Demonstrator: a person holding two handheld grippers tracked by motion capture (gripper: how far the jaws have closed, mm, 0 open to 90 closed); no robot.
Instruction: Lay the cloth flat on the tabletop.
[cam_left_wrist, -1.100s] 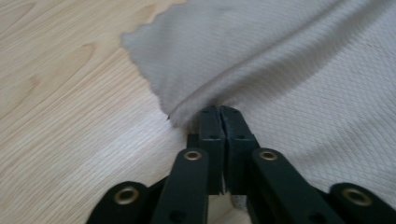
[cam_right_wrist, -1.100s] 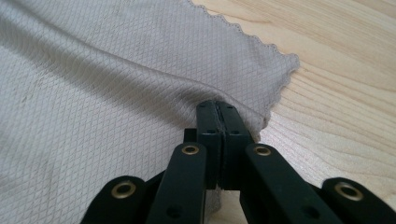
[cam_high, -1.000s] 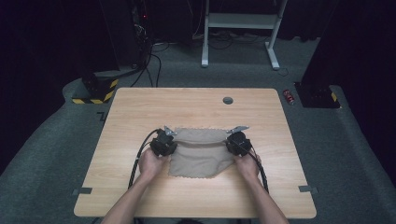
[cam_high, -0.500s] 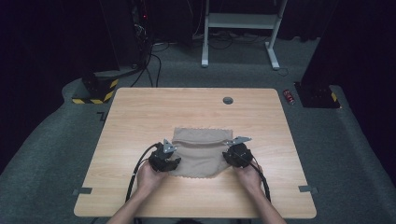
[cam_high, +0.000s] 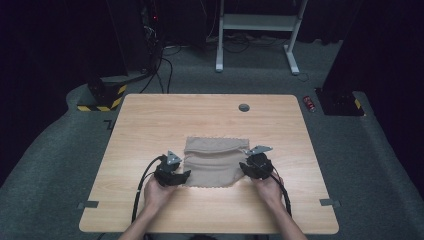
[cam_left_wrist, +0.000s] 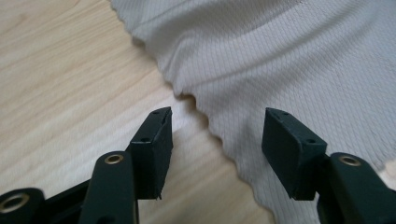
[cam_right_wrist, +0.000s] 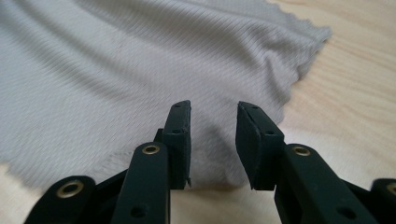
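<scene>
The tongs, just opening, straddle the beige cloth's scalloped edge on the wooden table.

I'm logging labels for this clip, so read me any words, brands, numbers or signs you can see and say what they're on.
None can be read: the beige cloth, the wooden table and both grippers' jaws are plain.
The small red thing on the floor is too small to tell whether it bears print.
The yellow-black stripes are a pattern, not text.

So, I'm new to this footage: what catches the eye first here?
A beige cloth lies folded in the middle of the wooden table. The left gripper and the right gripper flank its near corners, jaws open and just opened wider, nothing clamped between them.
</scene>
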